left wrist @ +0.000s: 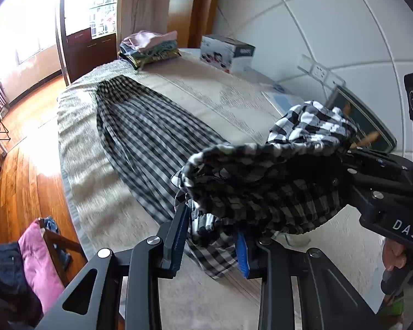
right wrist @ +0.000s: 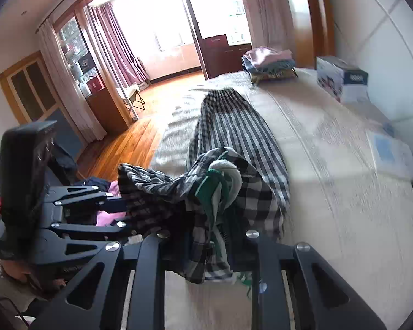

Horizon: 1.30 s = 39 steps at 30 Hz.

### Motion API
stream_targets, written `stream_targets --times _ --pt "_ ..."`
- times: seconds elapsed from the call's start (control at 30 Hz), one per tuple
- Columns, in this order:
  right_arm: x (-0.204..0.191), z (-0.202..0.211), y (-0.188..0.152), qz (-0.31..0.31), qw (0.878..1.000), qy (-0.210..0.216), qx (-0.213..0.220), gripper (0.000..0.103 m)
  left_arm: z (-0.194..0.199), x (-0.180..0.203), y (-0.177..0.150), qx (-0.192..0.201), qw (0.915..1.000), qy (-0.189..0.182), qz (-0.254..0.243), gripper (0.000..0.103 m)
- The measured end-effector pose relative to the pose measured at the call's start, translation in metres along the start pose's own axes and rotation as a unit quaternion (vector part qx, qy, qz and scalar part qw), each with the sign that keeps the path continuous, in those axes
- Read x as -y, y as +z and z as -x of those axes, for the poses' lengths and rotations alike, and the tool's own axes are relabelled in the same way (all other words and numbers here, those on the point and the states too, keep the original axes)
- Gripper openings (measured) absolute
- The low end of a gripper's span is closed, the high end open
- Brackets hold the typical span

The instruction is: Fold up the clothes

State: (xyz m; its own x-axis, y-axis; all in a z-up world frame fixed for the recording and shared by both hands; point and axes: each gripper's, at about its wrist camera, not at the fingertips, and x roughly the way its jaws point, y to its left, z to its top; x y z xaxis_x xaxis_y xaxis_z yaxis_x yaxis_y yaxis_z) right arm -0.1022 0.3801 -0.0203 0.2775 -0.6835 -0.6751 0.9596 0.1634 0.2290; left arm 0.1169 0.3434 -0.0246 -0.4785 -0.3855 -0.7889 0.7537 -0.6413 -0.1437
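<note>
So both claws are on the checked garment, a black-and-white piece stretched lengthwise along the bed, far end flat near the foot, near end bunched and lifted. Left claw in the left wrist view: blue-padded fingers set moderately apart with a wad of checked cloth between them; fabric fills the gap, so it reads as clamped on the garment. Right claw in the right wrist view: near-end cloth piled between and over its fingers, with green and white lining or a second layer showing in the bunch; fingertips mostly hidden by fabric, looks gripped on it. From the left view the right claw comes in from the right edge with the raised fold draped off its tip, a hand on its handle. From the right view the left claw sits at left, touching the same bunch, so the two are just beside each other at the near end. Rest of the garment trails away from both claws, resting on the bed cover. Folded clothes stack at the far corner, well apart; white box near the wall side. Pink cushion and dark clothes on a chair beside the bed, wooden floor left.
</note>
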Motion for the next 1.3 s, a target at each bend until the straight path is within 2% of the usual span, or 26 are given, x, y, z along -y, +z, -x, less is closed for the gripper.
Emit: stream_targets --times 0.13,0.27,0.33,0.5,0.57,0.6,0.63,0.67,0.7,0.73,0.83,0.93,1.13,1.3 --pt "-0.003 -0.05 0.062 0.011 1.0 0.0 0.009 0.019 -0.023 -0.053 0.053 0.013 0.9999 0.004 -0.005 0.032" --pt "0.011 -0.133 0.136 -0.004 1.0 0.018 0.025 0.019 -0.075 -0.137 0.134 0.016 0.9995 0.011 -0.023 0.032" --pt "0.021 -0.19 0.178 -0.013 1.0 0.013 0.015 0.019 -0.105 -0.173 0.169 0.004 0.9996 0.019 -0.022 0.032" --pt "0.048 -0.3 0.244 -0.034 0.999 0.004 -0.038 0.02 -0.184 -0.247 0.246 -0.045 0.9978 0.045 -0.018 0.033" --pt "0.06 -0.337 0.262 -0.042 0.997 -0.008 -0.065 0.024 -0.208 -0.269 0.265 -0.054 0.9966 0.061 -0.004 0.044" --pt "0.069 -0.351 0.269 -0.054 0.996 -0.018 -0.073 0.032 -0.216 -0.276 0.271 -0.058 0.9961 0.066 0.002 0.065" --pt "0.077 -0.364 0.276 -0.066 0.994 -0.028 -0.081 0.047 -0.223 -0.283 0.277 -0.062 0.9956 0.071 0.009 0.087" --pt "0.087 -0.37 0.282 -0.083 0.993 -0.033 -0.083 0.053 -0.23 -0.292 0.282 -0.066 0.9948 0.076 0.015 0.093" --pt "0.096 -0.369 0.284 -0.096 0.992 -0.032 -0.078 0.063 -0.233 -0.295 0.283 -0.069 0.9948 0.073 0.015 0.097" --pt "0.102 -0.365 0.285 -0.106 0.991 -0.027 -0.073 0.068 -0.235 -0.297 0.284 -0.073 0.9947 0.071 0.015 0.098" --pt "0.115 -0.339 0.283 -0.122 0.991 -0.03 -0.055 0.07 -0.23 -0.292 0.278 -0.081 0.9946 0.064 0.012 0.1" --pt "0.122 -0.306 0.261 -0.126 0.989 -0.037 -0.066 0.07 -0.214 -0.279 0.26 -0.086 0.9946 0.056 0.015 0.101" --pt "0.121 -0.247 0.18 -0.09 0.99 -0.059 -0.097 0.07 -0.176 -0.223 0.187 -0.098 0.9938 0.051 0.008 0.101" --pt "0.122 -0.206 0.113 -0.077 0.989 -0.061 -0.11 0.071 -0.165 -0.175 0.124 -0.119 0.9909 0.063 0.007 0.102"
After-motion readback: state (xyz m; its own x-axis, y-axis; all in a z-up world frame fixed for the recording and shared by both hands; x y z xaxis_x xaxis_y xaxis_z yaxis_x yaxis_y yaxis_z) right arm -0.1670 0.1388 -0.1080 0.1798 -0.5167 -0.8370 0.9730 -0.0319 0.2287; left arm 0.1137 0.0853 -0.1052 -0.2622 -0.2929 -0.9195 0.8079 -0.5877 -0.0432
